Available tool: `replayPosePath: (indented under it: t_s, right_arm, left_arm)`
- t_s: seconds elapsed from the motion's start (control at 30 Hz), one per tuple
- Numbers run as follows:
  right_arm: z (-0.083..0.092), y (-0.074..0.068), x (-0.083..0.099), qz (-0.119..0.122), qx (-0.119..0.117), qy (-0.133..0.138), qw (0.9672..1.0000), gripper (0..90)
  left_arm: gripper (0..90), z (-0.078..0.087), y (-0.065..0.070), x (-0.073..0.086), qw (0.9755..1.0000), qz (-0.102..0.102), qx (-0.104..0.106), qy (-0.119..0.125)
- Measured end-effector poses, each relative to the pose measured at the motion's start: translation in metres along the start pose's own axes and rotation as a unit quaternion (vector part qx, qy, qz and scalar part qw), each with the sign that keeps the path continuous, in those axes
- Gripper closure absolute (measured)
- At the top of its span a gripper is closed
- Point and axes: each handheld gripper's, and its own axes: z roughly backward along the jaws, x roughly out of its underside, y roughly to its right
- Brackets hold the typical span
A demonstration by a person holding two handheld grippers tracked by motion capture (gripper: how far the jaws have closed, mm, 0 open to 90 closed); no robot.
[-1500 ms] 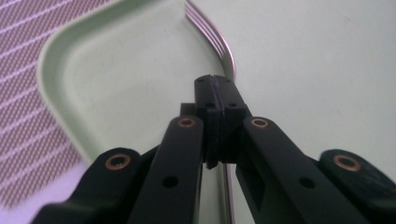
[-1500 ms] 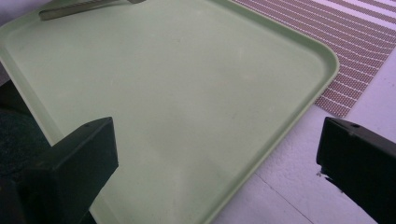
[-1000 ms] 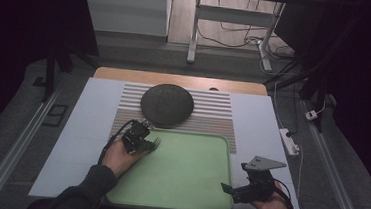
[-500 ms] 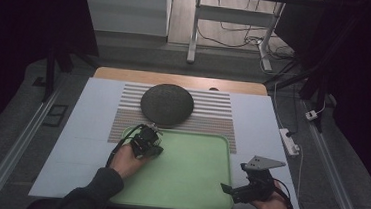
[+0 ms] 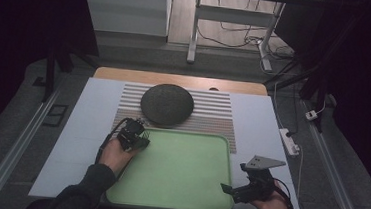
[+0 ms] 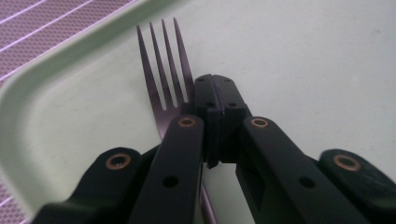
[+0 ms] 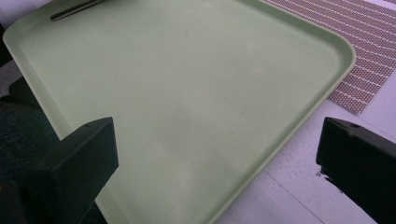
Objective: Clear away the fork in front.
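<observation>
1. High view: the left tool (image 5: pixel 134 134) sits over the far left corner of a pale green tray (image 5: pixel 182 179), and the right tool (image 5: pixel 247 185) hangs at the tray's near right corner.
2. Left gripper view: the left tool's jaws are pressed together around the neck of a dark fork (image 6: pixel 164 79). The prongs stick out ahead and to the left of the jaw tips, low over the tray floor (image 6: pixel 303 56) near its rounded corner; whether they touch it I cannot tell.
3. Right gripper view: the right tool's jaws stand wide apart with nothing between them, above the tray (image 7: pixel 187 107). A dark slim piece (image 7: pixel 74 10) lies far ahead of it at the tray's opposite edge, too small to identify.
4. Beyond the left tool, a round dark mat (image 5: pixel 167 103) rests on a striped placemat (image 5: pixel 213 114), which the tray's far edge overlaps.
5. Under everything lies a white sheet (image 5: pixel 81 131) covering the tabletop (image 5: pixel 125 74), whose wooden far edge shows past the placemat.
6. Right of the right tool, a white power strip (image 5: pixel 289 141) lies on the grey floor.
7. Farther off, the room is dim, with metal desk legs (image 5: pixel 195 30) and loose cables (image 5: pixel 249 39) on the floor.
</observation>
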Motion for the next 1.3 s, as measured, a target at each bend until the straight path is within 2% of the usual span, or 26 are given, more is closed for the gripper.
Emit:
replayPosePath:
  t_s: [0.2,0.4,0.6,0.73,0.87,0.93,1.0,1.2,1.3]
  right_arm:
    - [0.000,0.001,0.000,-0.003,-0.005,0.000,1.0000,0.0]
    - [0.000,0.002,0.000,-0.009,-0.008,0.001,0.9999,0.0]
    - [0.000,0.002,0.000,-0.008,-0.008,0.000,0.9999,0.0]
    - [0.000,0.002,0.000,-0.009,-0.011,-0.001,0.9999,0.0]
    - [-0.001,0.003,0.000,-0.010,-0.014,0.000,0.9999,0.0]
    - [0.000,0.003,0.000,-0.011,-0.014,0.001,0.9998,0.0]
    - [0.000,0.003,0.000,-0.011,-0.014,0.000,0.9998,0.0]
    - [-0.001,0.002,0.000,-0.010,-0.014,-0.001,0.9999,0.0]
    - [-0.001,0.002,0.000,-0.010,-0.014,-0.002,0.9998,0.0]
  left_arm:
    - [88.8,0.004,-0.012,0.004,0.9998,0.018,-0.008,0.000]
    - [88.7,0.007,-0.020,0.007,0.9996,0.025,-0.016,0.001]
    - [88.0,0.008,-0.023,0.008,0.9996,0.027,-0.007,0.005]
    - [79.4,0.010,-0.022,0.008,0.9999,0.008,-0.011,0.005]
    - [66.2,0.018,-0.019,0.009,0.9997,-0.002,-0.017,0.019]
    - [57.0,0.023,-0.016,0.010,0.9995,-0.006,-0.013,0.029]
    - [51.6,0.029,-0.014,0.011,0.9992,-0.012,-0.012,0.037]
    - [26.5,0.046,-0.009,0.019,0.9961,-0.044,0.028,0.071]
    - [17.9,0.054,-0.004,0.024,0.9955,-0.056,0.024,0.072]
